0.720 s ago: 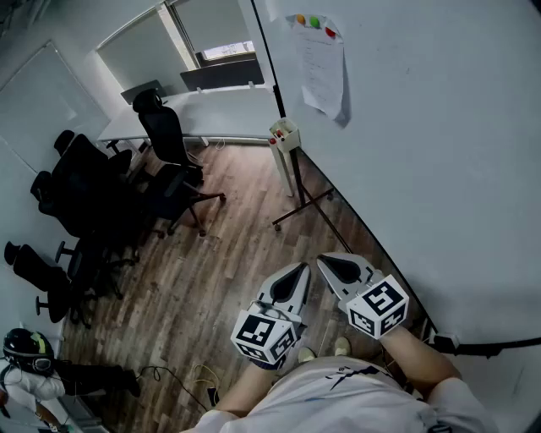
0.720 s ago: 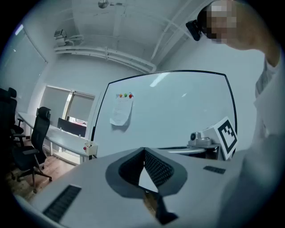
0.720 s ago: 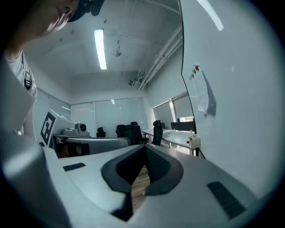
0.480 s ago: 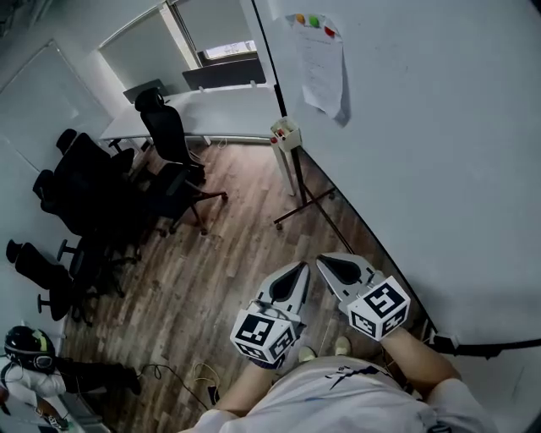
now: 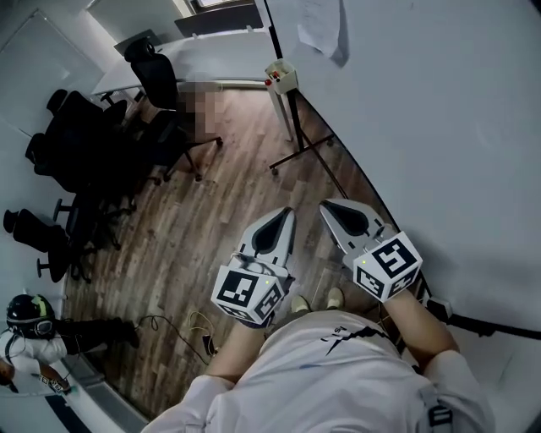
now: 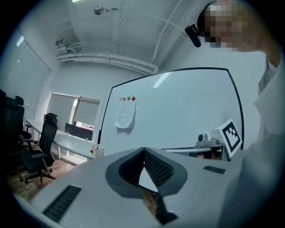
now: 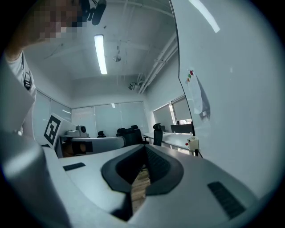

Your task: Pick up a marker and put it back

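Observation:
No marker shows clearly. A small white holder box (image 5: 281,76) with red spots hangs at the whiteboard's (image 5: 439,127) far lower corner; the same box (image 6: 95,150) appears in the left gripper view and again (image 7: 192,143) in the right gripper view. My left gripper (image 5: 287,212) and right gripper (image 5: 326,205) are held side by side in front of my body, above the wood floor, well short of the box. Both are shut with nothing between the jaws, as the left gripper (image 6: 144,151) and right gripper (image 7: 144,149) show close up.
The whiteboard's stand legs (image 5: 304,152) spread over the floor ahead. Several black office chairs (image 5: 93,161) crowd the left, by a long white desk (image 5: 194,59). Cables (image 5: 182,330) lie on the floor at lower left. A sheet of paper (image 5: 325,25) hangs on the board.
The head view has tipped further down, so the room slid up in the picture. Both grippers sit a little higher and nearer, still shut and side by side.

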A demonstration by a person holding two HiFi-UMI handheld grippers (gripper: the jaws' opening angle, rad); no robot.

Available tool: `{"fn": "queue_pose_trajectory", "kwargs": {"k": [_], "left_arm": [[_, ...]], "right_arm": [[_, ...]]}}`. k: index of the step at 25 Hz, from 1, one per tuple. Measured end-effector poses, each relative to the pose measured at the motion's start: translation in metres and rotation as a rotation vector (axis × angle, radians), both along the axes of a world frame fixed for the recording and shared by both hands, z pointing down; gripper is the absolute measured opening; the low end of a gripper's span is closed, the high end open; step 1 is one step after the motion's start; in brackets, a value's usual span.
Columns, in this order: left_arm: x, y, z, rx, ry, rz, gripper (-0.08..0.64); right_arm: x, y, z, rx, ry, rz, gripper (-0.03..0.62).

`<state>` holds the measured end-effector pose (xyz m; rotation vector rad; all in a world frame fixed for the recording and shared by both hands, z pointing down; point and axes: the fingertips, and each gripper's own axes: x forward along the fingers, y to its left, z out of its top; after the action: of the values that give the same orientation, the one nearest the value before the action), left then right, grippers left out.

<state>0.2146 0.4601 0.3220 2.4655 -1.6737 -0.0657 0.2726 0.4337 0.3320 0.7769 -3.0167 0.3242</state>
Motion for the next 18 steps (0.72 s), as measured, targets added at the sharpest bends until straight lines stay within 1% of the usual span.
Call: {"fn": "queue_pose_trajectory", "kwargs": {"k": [5, 10, 14, 18], "left_arm": [[0.001, 0.001, 0.002, -0.001, -0.002, -0.056, 0.011], [-0.005, -0.005, 0.018, -0.023, -0.004, -0.094, 0.011], [-0.014, -0.015, 0.026, -0.036, 0.001, -0.096, 0.011], [-0.025, -0.035, 0.034, -0.038, -0.004, -0.062, 0.011]], "right_arm": [[0.010, -0.005, 0.003, -0.003, -0.013, -0.021, 0.014], [0.004, -0.018, 0.013, -0.013, -0.011, -0.053, 0.014], [-0.008, -0.027, 0.019, -0.021, -0.008, -0.061, 0.014], [-0.028, -0.042, 0.024, -0.030, -0.001, -0.052, 0.014]]}}
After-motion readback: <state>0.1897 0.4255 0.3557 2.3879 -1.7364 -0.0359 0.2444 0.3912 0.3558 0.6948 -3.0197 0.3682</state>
